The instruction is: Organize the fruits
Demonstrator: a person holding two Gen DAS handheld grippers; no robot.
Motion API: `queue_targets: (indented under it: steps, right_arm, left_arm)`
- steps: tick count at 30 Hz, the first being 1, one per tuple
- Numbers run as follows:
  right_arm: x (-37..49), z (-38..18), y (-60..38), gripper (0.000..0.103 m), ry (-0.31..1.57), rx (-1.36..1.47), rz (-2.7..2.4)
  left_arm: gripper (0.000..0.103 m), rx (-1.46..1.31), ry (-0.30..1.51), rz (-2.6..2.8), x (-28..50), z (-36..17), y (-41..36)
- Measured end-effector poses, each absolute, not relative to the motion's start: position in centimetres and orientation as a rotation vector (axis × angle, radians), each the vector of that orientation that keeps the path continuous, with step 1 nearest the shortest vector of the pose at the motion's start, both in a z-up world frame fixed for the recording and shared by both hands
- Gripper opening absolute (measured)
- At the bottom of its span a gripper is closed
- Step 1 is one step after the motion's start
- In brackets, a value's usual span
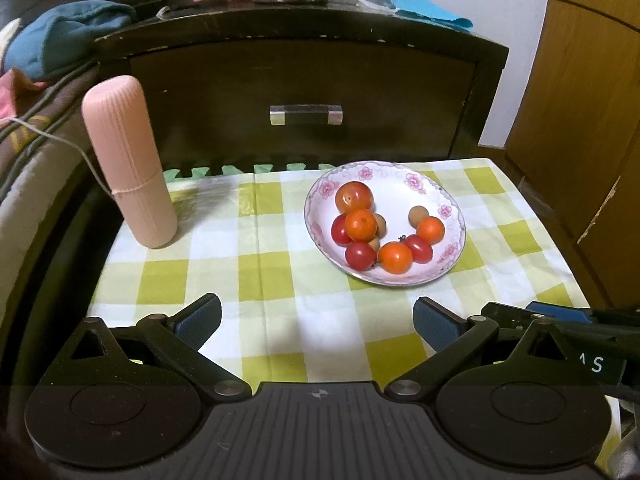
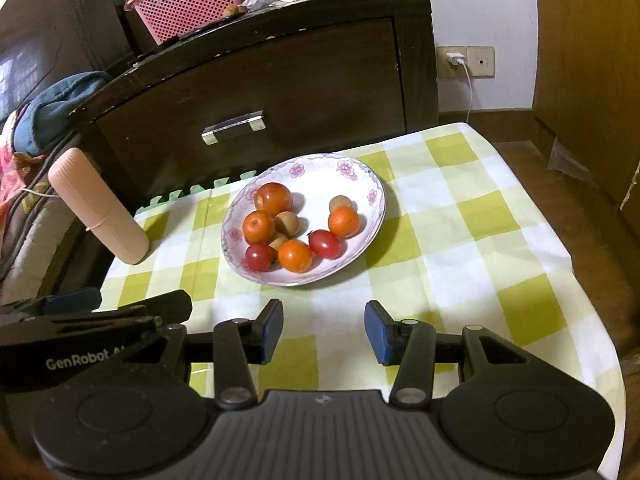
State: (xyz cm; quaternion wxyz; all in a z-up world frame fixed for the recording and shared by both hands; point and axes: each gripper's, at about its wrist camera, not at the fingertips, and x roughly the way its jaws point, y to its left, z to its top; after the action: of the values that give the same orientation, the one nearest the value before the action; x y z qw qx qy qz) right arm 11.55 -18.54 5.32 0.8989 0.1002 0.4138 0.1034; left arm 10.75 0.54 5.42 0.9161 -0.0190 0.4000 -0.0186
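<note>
A home bedroom: dark nightstand (image 1: 304, 92), bedding (image 1: 36, 132), checked tablecloth (image 1: 280, 280).

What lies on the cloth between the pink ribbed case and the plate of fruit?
Nothing: only bare checked cloth separates the pink case from the plate, clearest in the left wrist view.

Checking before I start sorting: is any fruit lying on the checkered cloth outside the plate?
No, all the fruit sits inside the flowered plate, and the checkered cloth around it carries none.

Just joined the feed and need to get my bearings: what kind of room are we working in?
Probably a bedroom: a dark bedside cabinet stands behind the checked cloth, with bedding at its side.
</note>
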Motion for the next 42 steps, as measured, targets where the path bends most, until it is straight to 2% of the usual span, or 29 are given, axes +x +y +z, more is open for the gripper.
queue_targets:
  steps: [13,18,42]
  right_arm:
    - [7.2,5.9,-18.0,0.043,0.851,0.198,0.228]
    - [5.7,6.0,-17.6,0.047,0.851,0.203,0.25]
    - [2.9,5.5,-17.0,0.047,0.874,0.186,0.248]
  left_arm:
    - [0.103,0.021,0.827,0.006,7.2,5.3,1.0]
    - [0.103,0.1,0.84,0.037,6.2,5.3,0.4]
    - [0.103,0.052,0.87,0.044,3.9,5.1,1.0]
